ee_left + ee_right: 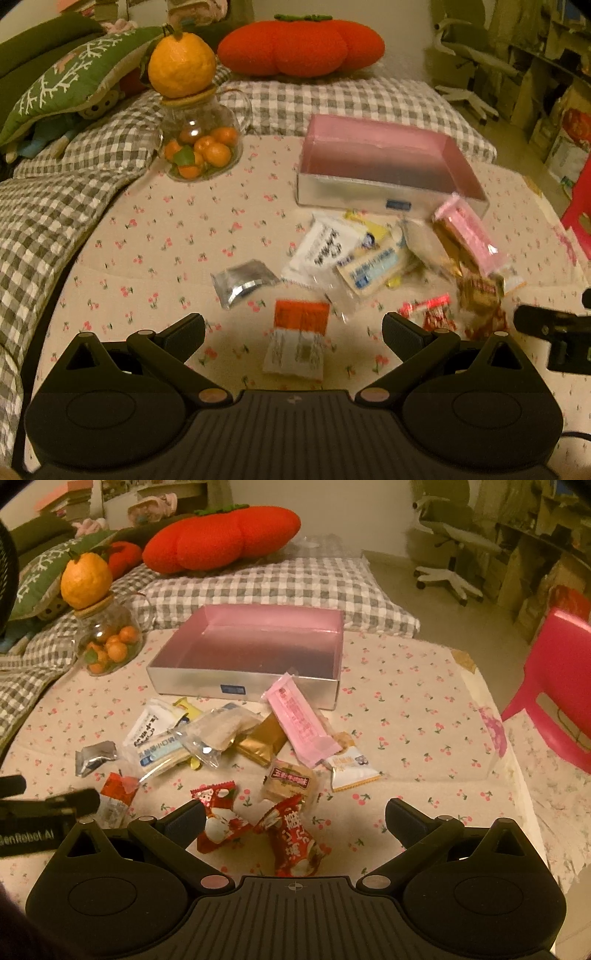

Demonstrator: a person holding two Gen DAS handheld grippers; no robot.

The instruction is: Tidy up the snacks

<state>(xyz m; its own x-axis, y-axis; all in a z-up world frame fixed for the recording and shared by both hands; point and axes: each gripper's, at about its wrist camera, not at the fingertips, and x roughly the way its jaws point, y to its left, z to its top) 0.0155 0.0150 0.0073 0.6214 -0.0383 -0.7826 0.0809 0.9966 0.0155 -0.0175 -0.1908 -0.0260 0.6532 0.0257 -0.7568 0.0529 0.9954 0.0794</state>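
An empty pink-lined silver box (384, 166) (255, 653) sits on the cherry-print table. Several snack packets lie in front of it: an orange-and-white packet (299, 341) (116, 797), a silver packet (242, 282) (94, 757), a long pink packet (301, 722) (471, 232), red candy packets (288, 834) and a pile of white ones (347, 254). My left gripper (293, 332) is open, empty, just above the orange-and-white packet. My right gripper (295, 818) is open, empty, above the red candy packets.
A glass jar of small oranges (199, 144) (107, 642) topped by a big orange stands at the back left. Checked bedding (55, 206) and cushions border the table's left and back. A pink chair (554, 686) stands at the right.
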